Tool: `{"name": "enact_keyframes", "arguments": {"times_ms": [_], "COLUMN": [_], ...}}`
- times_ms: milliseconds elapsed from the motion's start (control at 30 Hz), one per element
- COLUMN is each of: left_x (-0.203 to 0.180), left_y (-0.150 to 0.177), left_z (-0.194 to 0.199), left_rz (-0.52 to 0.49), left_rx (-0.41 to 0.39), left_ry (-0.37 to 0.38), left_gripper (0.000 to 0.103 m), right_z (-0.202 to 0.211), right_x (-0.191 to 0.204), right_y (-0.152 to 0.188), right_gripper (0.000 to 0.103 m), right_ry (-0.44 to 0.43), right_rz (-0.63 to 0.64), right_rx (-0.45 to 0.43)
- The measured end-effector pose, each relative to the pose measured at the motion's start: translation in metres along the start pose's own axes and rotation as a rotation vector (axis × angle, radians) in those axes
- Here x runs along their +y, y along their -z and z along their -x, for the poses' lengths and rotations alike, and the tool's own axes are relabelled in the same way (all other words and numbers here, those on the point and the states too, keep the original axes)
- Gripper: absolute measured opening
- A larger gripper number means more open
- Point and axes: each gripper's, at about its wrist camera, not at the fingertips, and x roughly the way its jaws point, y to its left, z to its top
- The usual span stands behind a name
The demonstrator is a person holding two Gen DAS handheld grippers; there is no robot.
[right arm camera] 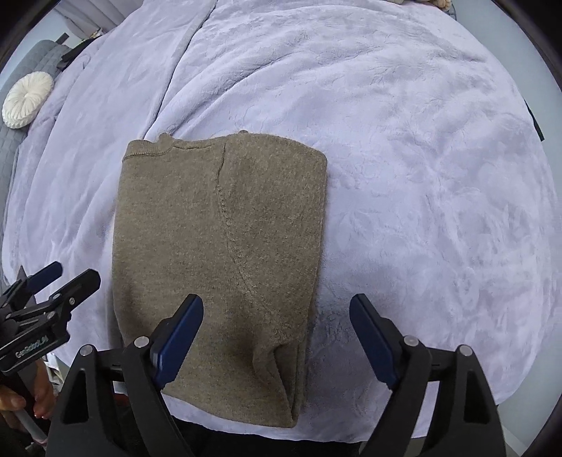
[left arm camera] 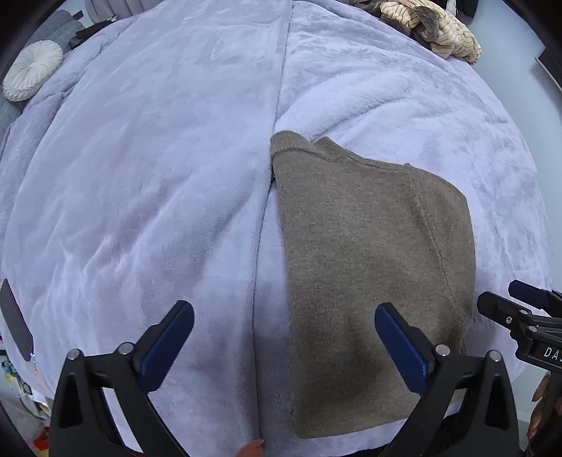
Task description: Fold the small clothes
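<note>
my left gripper wide open, empty; my right gripper wide open, empty, above folded brown sweater on lilac blanket.

A home bedroom: lilac plush blanket over a bed, round cushion

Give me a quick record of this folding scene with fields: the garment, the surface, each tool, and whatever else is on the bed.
garment: brown knit sweater, folded into a long rectangle, lying flat
surface: lavender plush blanket on a bed
left tool: open, above the sweater's left edge, holding nothing
right tool: open, above the sweater's right edge, holding nothing
other items: round white cushion far left; striped beige clothes pile far right
</note>
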Motion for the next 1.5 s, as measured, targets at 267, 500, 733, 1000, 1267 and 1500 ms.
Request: {"name": "enact_keyframes", "arguments": {"times_ms": [267, 500, 733, 1000, 1267, 1500], "left_x": [-0.003, -0.0012, -0.0015, -0.0029, -0.0019, -0.0009], "left_y": [0.0022, 0.003, 0.0032, 0.0043, 0.0042, 0.0036], "left_z": [0.0019, 0.0021, 0.0036, 0.0048, 0.0058, 0.006], "left_rz": [-0.005, 0.006, -0.003, -0.004, 0.002, 0.0], "left_rx": [0.01, 0.013, 0.007, 0.008, 0.007, 0.009], "left_ry": [-0.016, -0.018, -0.027, -0.041, -0.046, -0.048], "left_gripper": [0.103, 0.103, 0.103, 0.103, 0.103, 0.103], "right_z": [0.0013, -0.0003, 0.002, 0.0052, 0.0057, 0.0052], "right_x": [0.0007, 0.0024, 0.0027, 0.0005, 0.0023, 0.0038], "right_y": [0.0009, 0.002, 0.0022, 0.0002, -0.0016, -0.003], "right_gripper": [0.088, 0.088, 0.088, 0.088, 0.088, 0.088], "right_ry": [0.034, 0.069, 0.063, 0.072, 0.076, 0.077], "right_rz": [-0.008, -0.013, -0.015, -0.021, -0.013, -0.011], "right_rx": [-0.016, -0.017, -0.022, -0.034, -0.038, -0.038]}}
